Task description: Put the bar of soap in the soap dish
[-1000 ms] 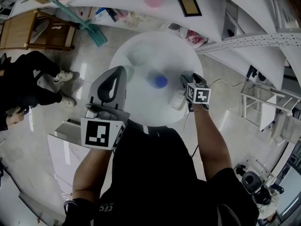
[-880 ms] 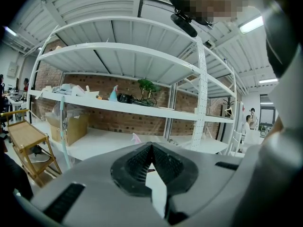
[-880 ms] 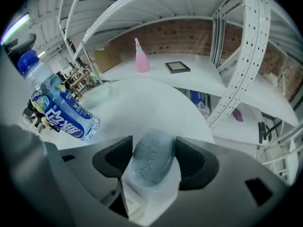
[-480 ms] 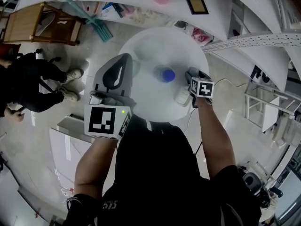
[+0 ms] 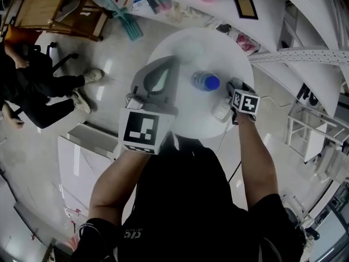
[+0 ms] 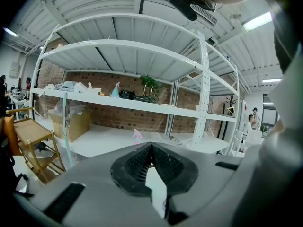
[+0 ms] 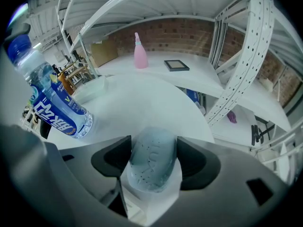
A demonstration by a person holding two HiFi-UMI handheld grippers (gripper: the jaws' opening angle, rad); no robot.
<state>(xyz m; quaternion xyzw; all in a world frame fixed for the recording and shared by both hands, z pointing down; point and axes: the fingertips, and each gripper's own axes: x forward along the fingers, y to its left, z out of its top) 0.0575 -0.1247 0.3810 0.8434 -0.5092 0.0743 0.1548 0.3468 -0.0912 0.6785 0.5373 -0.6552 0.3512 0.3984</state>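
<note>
Counting one soap bar (image 7: 152, 167), one bottle (image 7: 52, 103).

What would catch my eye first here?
A pale blue soap lies between the right tool's jaws, which have just been opening, near the round white table's right edge. A blue-capped bottle stands mid-table. The left tool, shut, hangs over the table's left side, its black-and-white marker cube bold.
</note>
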